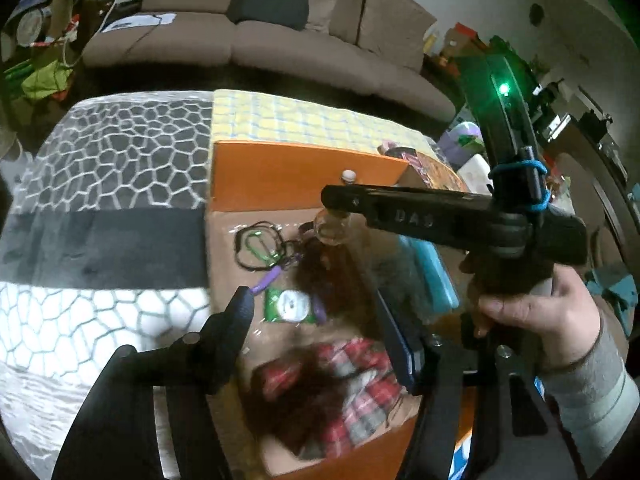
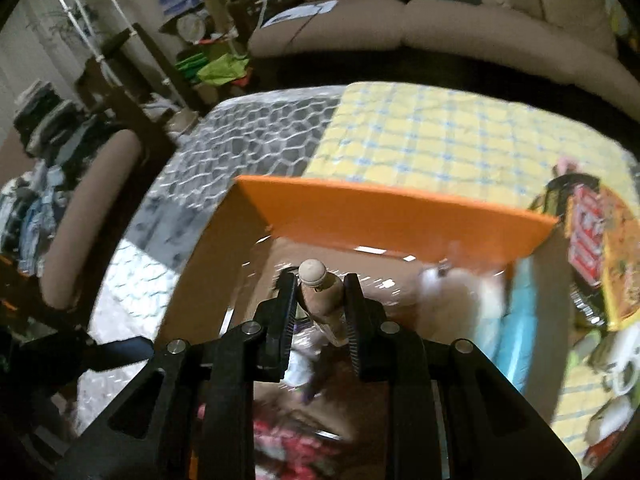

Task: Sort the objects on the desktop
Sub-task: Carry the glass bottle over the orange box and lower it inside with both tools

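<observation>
Holding: your right gripper (image 2: 320, 312) pinches a small corked bottle (image 2: 322, 298) over the orange box (image 2: 384, 208), poised for dropping among the sorted bits.
Left gripper (image 1: 316, 320): fingers apart, empty, above the green packet (image 1: 290, 306).
Beyond: quilted table (image 2: 440, 136).

A home living room: beige sofa (image 1: 256, 36), cluttered shelves (image 2: 200, 20).
</observation>
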{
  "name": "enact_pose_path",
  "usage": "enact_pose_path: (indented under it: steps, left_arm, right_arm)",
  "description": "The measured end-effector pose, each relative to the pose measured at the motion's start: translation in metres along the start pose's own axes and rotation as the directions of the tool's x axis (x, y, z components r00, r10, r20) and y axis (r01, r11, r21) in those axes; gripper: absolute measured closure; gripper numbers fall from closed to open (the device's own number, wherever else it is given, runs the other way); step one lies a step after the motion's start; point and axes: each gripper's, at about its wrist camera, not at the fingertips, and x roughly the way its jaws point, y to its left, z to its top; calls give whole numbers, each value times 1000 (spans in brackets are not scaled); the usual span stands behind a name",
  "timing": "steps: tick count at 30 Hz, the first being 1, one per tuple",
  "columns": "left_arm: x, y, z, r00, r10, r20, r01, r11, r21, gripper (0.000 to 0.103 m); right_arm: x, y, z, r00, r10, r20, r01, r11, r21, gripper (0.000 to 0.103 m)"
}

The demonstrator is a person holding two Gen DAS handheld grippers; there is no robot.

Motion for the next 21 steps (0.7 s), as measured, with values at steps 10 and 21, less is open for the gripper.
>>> enact_pose_path:
  steps: [10,21]
  left_arm:
    - [29,9,7,998,-52,-20,48,986,-161,40]
    - [27,13,0,998,-60,-16,56,983,-178,38]
  right_arm:
    - [35,1,8,969,-245,-28,242,967,-84,81]
    - [15,-15,-7,989,113,-94,-100,986,132,77]
